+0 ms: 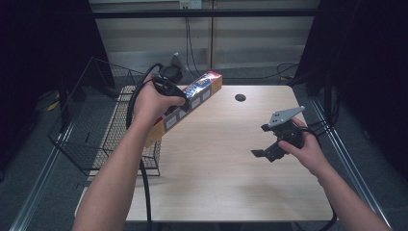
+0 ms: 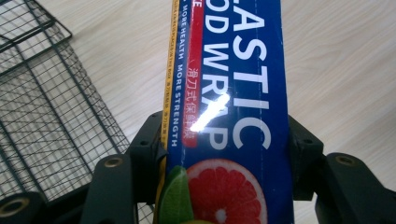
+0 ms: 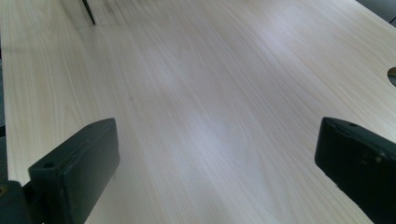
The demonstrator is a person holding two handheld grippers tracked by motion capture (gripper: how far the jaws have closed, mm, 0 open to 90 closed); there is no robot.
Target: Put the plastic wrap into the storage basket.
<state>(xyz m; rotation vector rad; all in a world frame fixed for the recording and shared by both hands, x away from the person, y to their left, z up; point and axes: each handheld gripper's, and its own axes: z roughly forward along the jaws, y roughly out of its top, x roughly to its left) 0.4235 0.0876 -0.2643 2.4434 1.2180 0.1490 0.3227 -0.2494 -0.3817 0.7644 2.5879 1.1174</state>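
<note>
Left hand-held gripper (image 1: 179,107) clamped on a long box of plastic food wrap (image 1: 192,98), jaws pressed against the box's two long sides, as seen from the left gripper view, where the blue face with white lettering, a red strip of small print and a grapefruit-and-lime picture (image 2: 227,196) runs up between the black jaws. Box (image 2: 233,93) lifted clear of the tabletop (image 1: 226,159), tilted, far end higher and pointing toward the back of the table, near end lower and hanging over the table's left edge. Yellow-orange edge of the box visible along its far end in the high view, and as a thin yellow strip along one side in the left gripper view. Held over the seam between the tabletop and a black wire basket (image 1: 103,125), which stands just beside the table's left edge; basket mesh (image 2: 51,102) showing under and beside the box in the left gripper view. Left hand (image 1: 154,103) wrapped around the gripper body, black cable looping from it down past the forearm.

Right hand-held gripper (image 1: 262,153) wide open, nothing between the jaws, hovering above the right part of the tabletop, well apart from the box. Grey three-cornered plate (image 1: 286,115) on top. In the right gripper view (image 3: 215,154), two black jaws far apart with bare pale wood (image 3: 210,93) beyond them. Round cable hole (image 1: 240,97) near the back of the tabletop, between the two hands.
</note>
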